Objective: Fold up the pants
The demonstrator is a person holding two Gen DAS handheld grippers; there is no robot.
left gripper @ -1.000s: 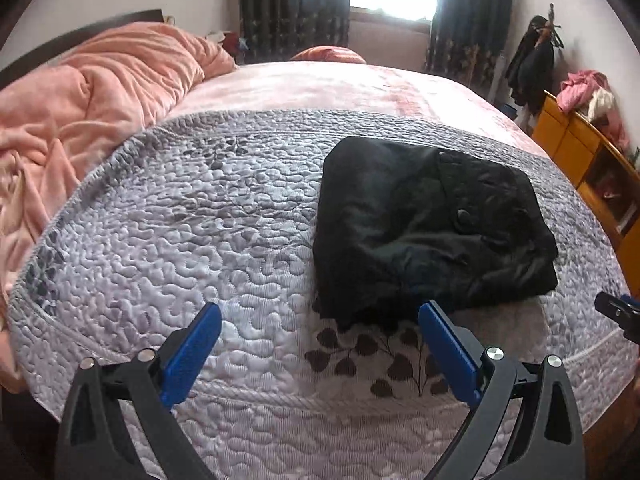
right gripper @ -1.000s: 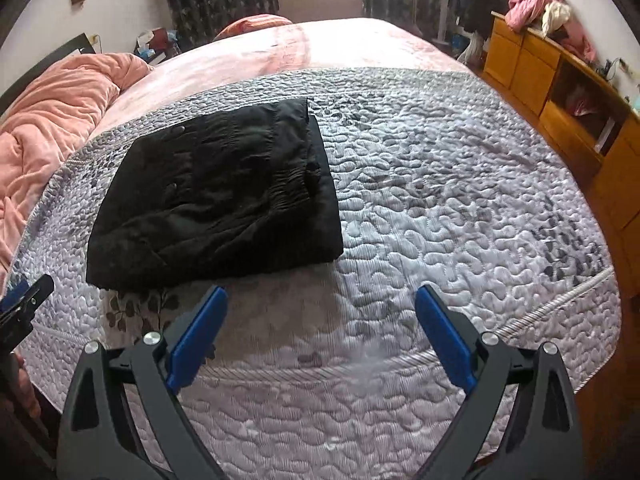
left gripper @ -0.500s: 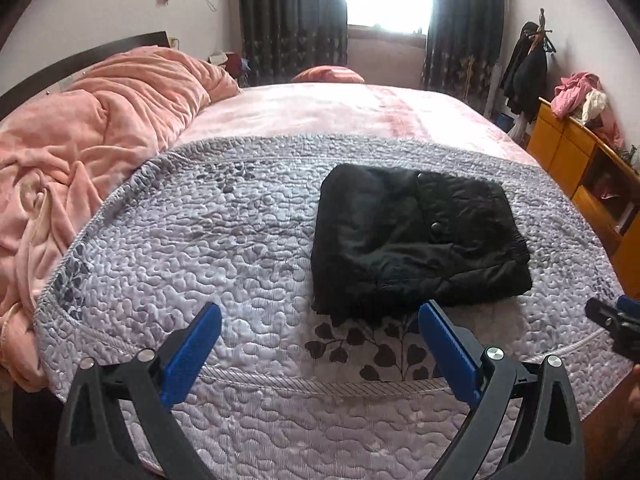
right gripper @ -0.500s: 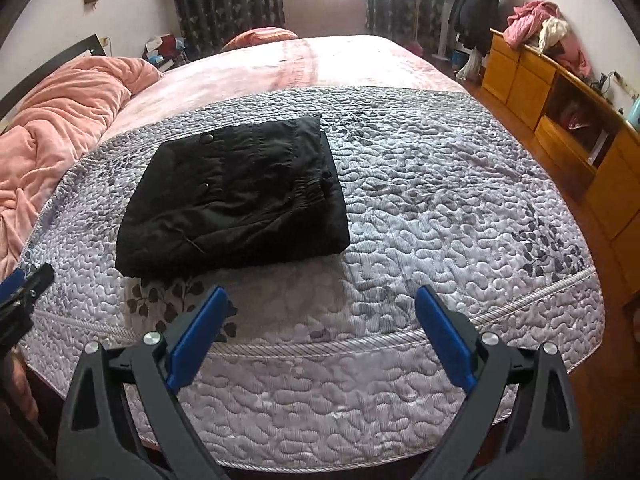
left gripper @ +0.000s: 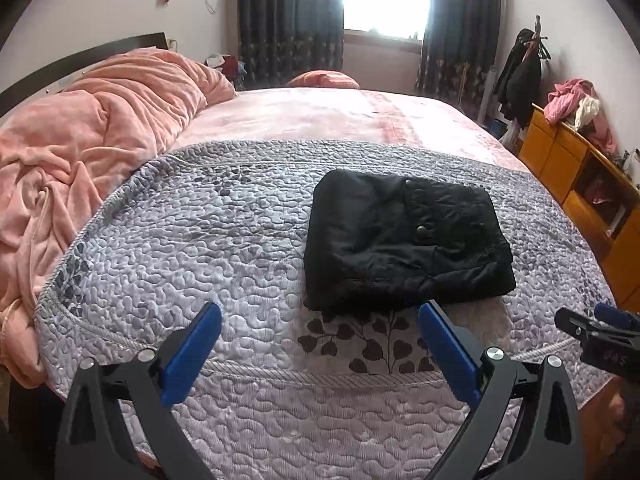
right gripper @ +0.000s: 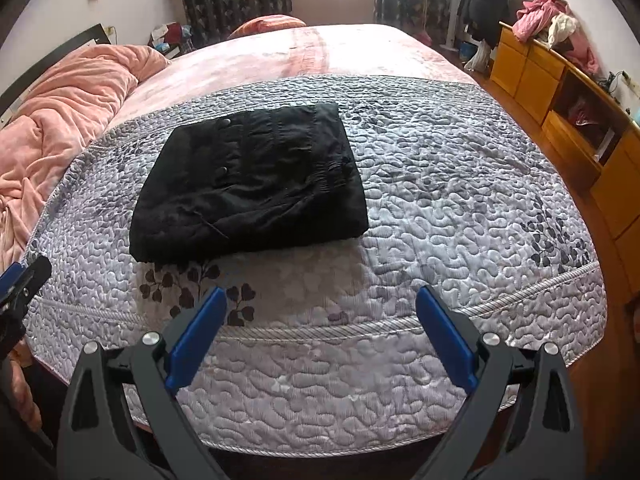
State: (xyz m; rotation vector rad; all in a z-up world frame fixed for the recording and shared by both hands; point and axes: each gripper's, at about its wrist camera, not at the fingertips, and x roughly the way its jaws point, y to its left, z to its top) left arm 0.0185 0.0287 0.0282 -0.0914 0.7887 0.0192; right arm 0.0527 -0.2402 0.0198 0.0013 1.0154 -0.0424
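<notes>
The black pants [left gripper: 404, 240] lie folded into a compact rectangle on the grey quilted bedspread [left gripper: 192, 248]; in the right wrist view the pants [right gripper: 252, 188] sit left of centre. My left gripper [left gripper: 320, 324] hangs open over the bed's near edge, short of the pants, with nothing between its blue pads. My right gripper [right gripper: 322, 308] is open too, held back over the quilt's corded hem [right gripper: 360, 326], apart from the pants. Each view catches the tip of the other gripper at its side edge.
A rumpled pink blanket [left gripper: 80, 140] covers the left of the bed. An orange wooden cabinet [right gripper: 580, 120] with clothes piled on it lines the right wall. Dark curtains [left gripper: 288, 20] and a bright window stand behind the bed; coats hang on a rack [left gripper: 524, 76].
Both grippers have pulled back and risen from the bed, so the pants look smaller and farther away. The pants stay folded and have not moved.
</notes>
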